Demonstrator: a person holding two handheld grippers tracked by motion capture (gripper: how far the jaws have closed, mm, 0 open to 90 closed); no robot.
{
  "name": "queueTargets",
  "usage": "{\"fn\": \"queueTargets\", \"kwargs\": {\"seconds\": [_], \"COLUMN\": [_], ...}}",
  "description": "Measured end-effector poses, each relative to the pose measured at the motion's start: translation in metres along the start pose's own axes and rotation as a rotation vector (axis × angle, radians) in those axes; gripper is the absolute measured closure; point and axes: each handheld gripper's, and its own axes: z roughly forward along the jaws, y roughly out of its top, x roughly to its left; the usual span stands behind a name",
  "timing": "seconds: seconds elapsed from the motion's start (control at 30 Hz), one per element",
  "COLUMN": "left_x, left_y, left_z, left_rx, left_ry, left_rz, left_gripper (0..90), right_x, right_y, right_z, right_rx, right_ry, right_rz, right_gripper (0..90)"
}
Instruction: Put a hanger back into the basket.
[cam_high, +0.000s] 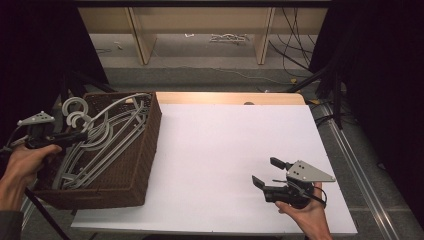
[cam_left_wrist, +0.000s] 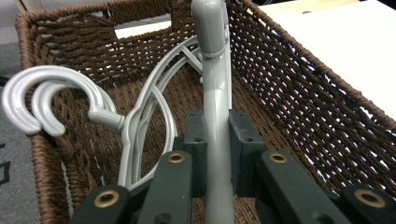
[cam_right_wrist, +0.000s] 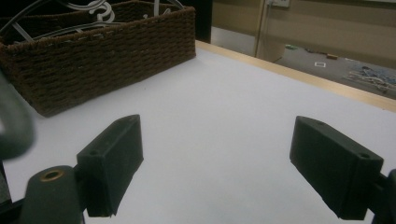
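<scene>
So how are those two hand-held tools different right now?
The left tool is shut on a grey hanger; the right tool is open and holds nothing. The left tool reaches into the brown wicker basket at the table's left edge; the right tool sits over the bare white table, apart from the basket. Both have black jaws and a grey three-cornered plate on top.

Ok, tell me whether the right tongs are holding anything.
No: the right tongs stand wide open above the bare white table, with nothing between their two black pads.
</scene>
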Motion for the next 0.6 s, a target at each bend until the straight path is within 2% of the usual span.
{"fn": "queueTargets", "kwargs": {"seconds": [0.13, 0.2, 0.33, 0.37, 0.47, 0.53, 0.57, 0.6], "left_x": [-0.001, 0.001, 0.001, 0.002, 0.002, 0.003, 0.003, 0.004], "left_y": [0.002, 0.002, 0.002, 0.002, 0.001, 0.001, 0.001, 0.001], "left_z": [0.005, 0.007, 0.019, 0.02, 0.025, 0.025, 0.024, 0.025], "left_rx": [0.027, 0.075, 0.134, 0.165, 0.172, 0.165, 0.182, 0.176], "left_ry": [0.005, 0.006, 0.017, 0.011, 0.005, 0.009, 0.011, 0.018], "left_rz": [0.011, 0.024, 0.036, 0.062, 0.051, 0.048, 0.051, 0.048], "left_gripper": [79.3, 79.3, 79.3, 79.3, 79.2, 79.2, 79.2, 79.1], "right_x": [-0.001, -0.001, -0.001, -0.001, 0.0, 0.0, 0.0, -0.001], "right_y": [0.0, 0.0, 0.0, 0.0, -0.002, -0.002, -0.002, -0.002], "right_z": [0.001, 0.001, 0.001, 0.001, 0.002, 0.002, 0.003, 0.003], "right_rx": [-0.009, -0.009, -0.008, -0.008, -0.005, -0.009, -0.009, -0.019], "right_ry": [-0.005, -0.003, -0.002, -0.003, 0.016, 0.017, 0.017, 0.005], "right_rz": [-0.009, -0.009, -0.01, -0.011, 0.016, 0.015, 0.014, -0.006], "right_gripper": [18.0, 17.9, 17.7, 17.7, 17.6, 17.6, 17.6, 17.5]}}
